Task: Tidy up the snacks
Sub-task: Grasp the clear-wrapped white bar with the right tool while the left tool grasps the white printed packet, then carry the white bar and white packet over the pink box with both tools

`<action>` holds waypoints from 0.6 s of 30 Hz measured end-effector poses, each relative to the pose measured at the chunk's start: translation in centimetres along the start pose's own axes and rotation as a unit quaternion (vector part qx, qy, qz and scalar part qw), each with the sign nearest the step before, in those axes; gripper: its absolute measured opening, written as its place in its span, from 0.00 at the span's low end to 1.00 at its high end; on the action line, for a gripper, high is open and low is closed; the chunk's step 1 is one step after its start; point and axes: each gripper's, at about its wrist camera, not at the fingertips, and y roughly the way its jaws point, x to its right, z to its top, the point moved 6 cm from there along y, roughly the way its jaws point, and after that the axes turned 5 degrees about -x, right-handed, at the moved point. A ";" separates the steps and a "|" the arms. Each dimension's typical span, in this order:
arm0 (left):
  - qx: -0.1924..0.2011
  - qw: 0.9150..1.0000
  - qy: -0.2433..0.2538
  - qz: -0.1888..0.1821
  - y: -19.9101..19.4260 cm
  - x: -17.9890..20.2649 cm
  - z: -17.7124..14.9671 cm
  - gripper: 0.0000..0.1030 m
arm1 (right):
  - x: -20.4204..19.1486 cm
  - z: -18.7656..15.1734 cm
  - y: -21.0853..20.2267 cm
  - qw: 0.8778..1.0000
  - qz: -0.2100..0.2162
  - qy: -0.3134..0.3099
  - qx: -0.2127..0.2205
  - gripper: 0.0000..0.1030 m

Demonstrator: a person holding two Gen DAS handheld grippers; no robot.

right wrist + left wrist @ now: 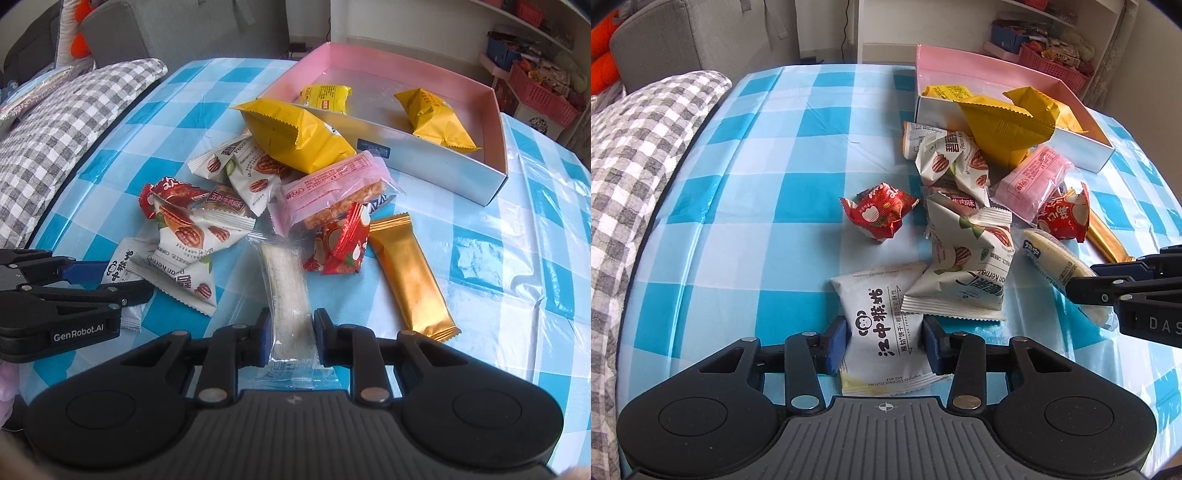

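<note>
Inside pink box: yellow packets.

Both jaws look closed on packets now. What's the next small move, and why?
Probably lift the right gripper straight up first. Its jaws pinch the clear-wrapped pale bar, whose far end lies under the pink packet and beside the red packet; a slow lift should free it before carrying it to the pink box.

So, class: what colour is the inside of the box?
Pink, on the box inner walls; clearest in the right wrist view.
</note>
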 end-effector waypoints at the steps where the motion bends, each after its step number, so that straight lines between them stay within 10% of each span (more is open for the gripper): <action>1: 0.001 1.000 0.000 -0.004 -0.3 0.0 -0.1 0.39 | 0.1 0.0 -0.1 1.000 0.002 0.002 0.001 0.20; 18: 0.048 0.998 0.016 -0.035 -4.8 0.6 0.9 0.39 | 0.9 0.6 -4.1 0.998 0.050 0.031 0.033 0.05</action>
